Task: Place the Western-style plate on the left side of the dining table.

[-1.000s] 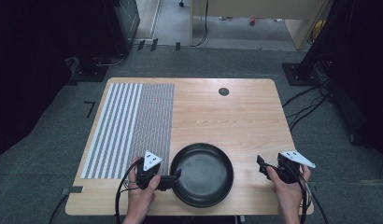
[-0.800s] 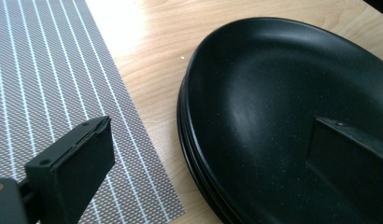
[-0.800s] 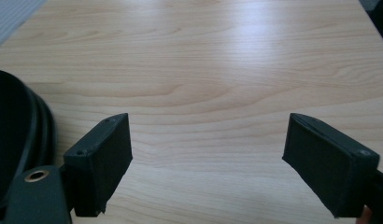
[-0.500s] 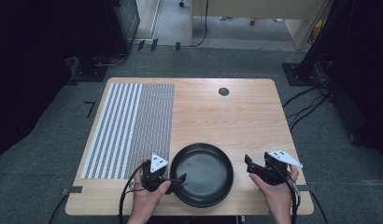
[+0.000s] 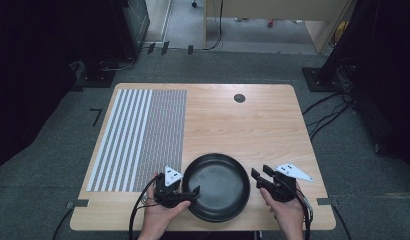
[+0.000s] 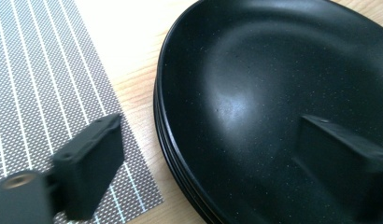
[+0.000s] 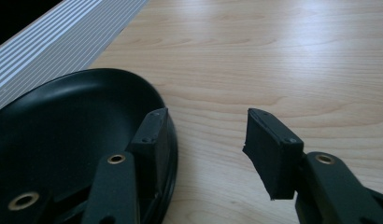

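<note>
A black shallow plate rests near the front edge of the wooden table; its edge shows layered rims, like stacked plates. My left gripper is open and straddles the plate's left rim: one jaw hangs over the striped placemat, the other over the plate's inside. My right gripper is open at the plate's right rim. In the right gripper view its left jaw stands over the plate's edge, its right jaw over bare wood, and my right gripper has nothing between its jaws.
A grey-and-white striped placemat covers the table's left half, close to the plate. A small dark round cap sits at the far side. Bare wood stretches beyond the plate. Cables trail from both grippers off the front edge.
My right gripper has moved left, up to the plate's right rim. My left gripper has shifted right so its jaws straddle the left rim. The plate has stayed put.
</note>
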`<state>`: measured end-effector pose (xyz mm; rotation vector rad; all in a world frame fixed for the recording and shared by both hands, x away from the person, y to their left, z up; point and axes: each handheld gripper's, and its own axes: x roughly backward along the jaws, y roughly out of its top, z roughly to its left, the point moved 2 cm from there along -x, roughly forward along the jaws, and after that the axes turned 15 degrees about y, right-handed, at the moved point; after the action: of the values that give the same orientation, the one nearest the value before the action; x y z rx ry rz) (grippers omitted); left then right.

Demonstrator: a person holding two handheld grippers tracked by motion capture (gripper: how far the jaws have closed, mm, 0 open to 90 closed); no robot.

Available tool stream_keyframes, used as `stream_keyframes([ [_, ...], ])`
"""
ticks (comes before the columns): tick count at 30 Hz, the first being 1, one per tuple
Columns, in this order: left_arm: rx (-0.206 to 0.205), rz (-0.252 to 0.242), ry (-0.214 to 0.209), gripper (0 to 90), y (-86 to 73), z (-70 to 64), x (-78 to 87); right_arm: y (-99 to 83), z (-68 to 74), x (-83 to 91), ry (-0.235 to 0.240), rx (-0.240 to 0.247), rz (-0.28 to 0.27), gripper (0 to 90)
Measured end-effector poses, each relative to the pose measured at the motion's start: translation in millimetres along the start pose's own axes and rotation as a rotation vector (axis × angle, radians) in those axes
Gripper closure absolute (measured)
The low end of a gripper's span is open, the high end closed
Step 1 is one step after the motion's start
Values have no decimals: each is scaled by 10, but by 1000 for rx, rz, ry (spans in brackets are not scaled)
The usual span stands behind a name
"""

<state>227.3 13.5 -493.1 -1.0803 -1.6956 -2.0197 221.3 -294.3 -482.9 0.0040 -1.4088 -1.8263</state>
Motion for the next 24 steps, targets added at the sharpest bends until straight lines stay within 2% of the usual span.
stream_keyframes([
  [3, 4, 10, -6, 152, -8, 0, -8, -21, 54, -48, 26, 5, 34, 549],
  [5, 4, 11, -2, 218, -15, -4, -8, -47, 73, -75, 29, -1, 55, 569],
  [7, 3, 12, -1, 281, -24, -7, -4, -73, 78, -97, 35, -30, 80, 571],
  [9, 12, 23, -7, 328, -34, -3, -8, -94, 70, -111, 37, -51, 107, 634],
  [12, 30, 30, -27, 405, -43, 20, -7, -108, 87, -113, 60, -55, 103, 720],
  [15, 39, 25, -22, 477, -46, 45, -5, -117, 96, -124, 66, -56, 114, 766],
  [17, 38, 33, -14, 503, -48, 57, -15, -130, 81, -134, 78, -82, 123, 773],
  [21, 42, 37, -15, 542, -45, 71, -13, -157, 53, -136, 103, -163, 97, 799],
  [24, 52, 38, -24, 596, -39, 105, -2, -158, 66, -123, 100, -179, 84, 838],
])
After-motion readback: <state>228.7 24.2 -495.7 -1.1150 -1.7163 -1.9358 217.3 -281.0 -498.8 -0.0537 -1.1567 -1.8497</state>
